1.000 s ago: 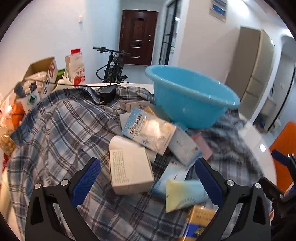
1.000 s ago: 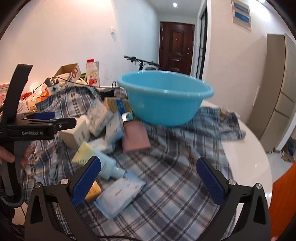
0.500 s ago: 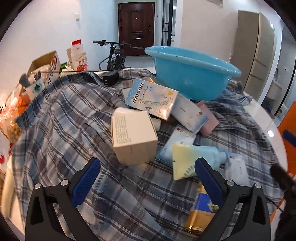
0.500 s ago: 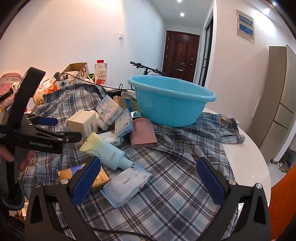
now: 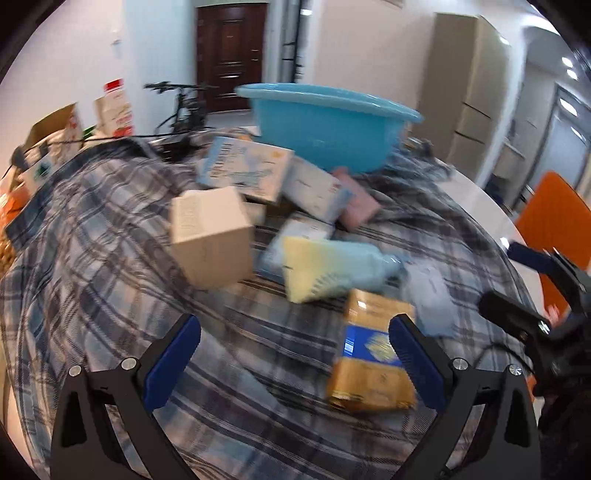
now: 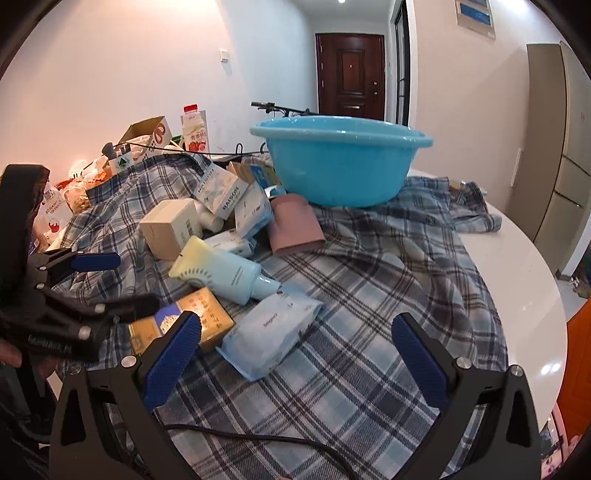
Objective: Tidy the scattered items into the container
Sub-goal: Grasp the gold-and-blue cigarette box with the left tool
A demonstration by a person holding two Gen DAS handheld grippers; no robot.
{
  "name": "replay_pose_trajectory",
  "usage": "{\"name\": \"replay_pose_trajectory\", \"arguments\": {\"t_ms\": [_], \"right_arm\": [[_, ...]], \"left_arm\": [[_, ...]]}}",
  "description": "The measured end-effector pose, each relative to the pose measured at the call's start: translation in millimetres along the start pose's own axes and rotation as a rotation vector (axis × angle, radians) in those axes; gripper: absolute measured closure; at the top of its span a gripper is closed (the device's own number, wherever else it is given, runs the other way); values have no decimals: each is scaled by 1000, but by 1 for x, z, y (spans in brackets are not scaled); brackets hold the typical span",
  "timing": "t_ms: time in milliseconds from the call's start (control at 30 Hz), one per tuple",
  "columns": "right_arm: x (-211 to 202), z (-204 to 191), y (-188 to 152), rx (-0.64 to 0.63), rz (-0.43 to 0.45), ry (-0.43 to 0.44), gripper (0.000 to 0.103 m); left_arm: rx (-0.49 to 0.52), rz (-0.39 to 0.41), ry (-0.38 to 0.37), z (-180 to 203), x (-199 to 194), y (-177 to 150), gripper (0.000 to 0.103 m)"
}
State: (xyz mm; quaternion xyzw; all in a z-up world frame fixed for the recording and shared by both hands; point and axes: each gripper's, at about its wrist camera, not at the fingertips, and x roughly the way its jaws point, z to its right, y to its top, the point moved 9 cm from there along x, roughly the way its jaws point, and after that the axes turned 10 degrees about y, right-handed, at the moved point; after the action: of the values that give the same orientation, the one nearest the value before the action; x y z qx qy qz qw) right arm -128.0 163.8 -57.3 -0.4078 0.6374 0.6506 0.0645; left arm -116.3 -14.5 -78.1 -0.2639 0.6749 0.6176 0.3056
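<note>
White walls [image 6: 110,74]; a dark brown door [image 6: 351,74] is seen down the hallway. Beige cabinets [image 6: 565,147] are set rightward. 1 ceiling light [image 6: 341,1] is lit.

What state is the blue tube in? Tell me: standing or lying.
Lying. The blue tube rests on its side on the plaid cloth, cap end toward the white pouch, beside the cardboard box.

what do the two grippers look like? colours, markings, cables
Both match: black angular frames with silver screws, and ribbed blue pads on the fingers. The left gripper carries blurred white lettering on its body. The right gripper has a black cable running beneath it across the cloth.
</note>
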Motion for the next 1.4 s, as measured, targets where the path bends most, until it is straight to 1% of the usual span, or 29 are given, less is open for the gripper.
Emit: {"name": "replay_pose_trajectory", "arguments": {"t_ms": [67,133,233,367,567,800,833,867,933,1133,1300,1400], "right_arm": [[0,1,-2,-1,-5,-1,0],[-1,3,-2,2,-3,0,0],[-1,6,-4,-4,-16,-6,0],[-3,10,-8,-28,-41,-13,0],[-9,23,-12,-38,-80,7,0],[-7,36,-18,25,-100,21,0],[-7,36,-18,29,-99,25,0],[-8,36,-18,32,-97,26,0],[-8,36,-19,41,-92,27,0],[-5,36,-23,65,-98,33,0],[-5,42,-23,87,-95,25,0],[-4,44,-26,119,-100,41,0]], "left_arm": [[40,-10,-33,14,0,-2,0],[63,-21,-48,24,2,-3,1],[65,-53,-72,30,6,-5,1],[63,-63,-107,34,6,-7,1],[67,-114,-100,37,17,-14,1],[86,-122,-93,42,22,-17,1],[88,-124,-88,42,23,-18,2],[94,-127,-81,42,24,-19,7],[109,-136,-75,43,26,-22,13],[114,-152,-83,44,32,-25,13],[144,-138,-59,46,33,-27,14],[149,-123,-46,46,33,-28,14]]}}
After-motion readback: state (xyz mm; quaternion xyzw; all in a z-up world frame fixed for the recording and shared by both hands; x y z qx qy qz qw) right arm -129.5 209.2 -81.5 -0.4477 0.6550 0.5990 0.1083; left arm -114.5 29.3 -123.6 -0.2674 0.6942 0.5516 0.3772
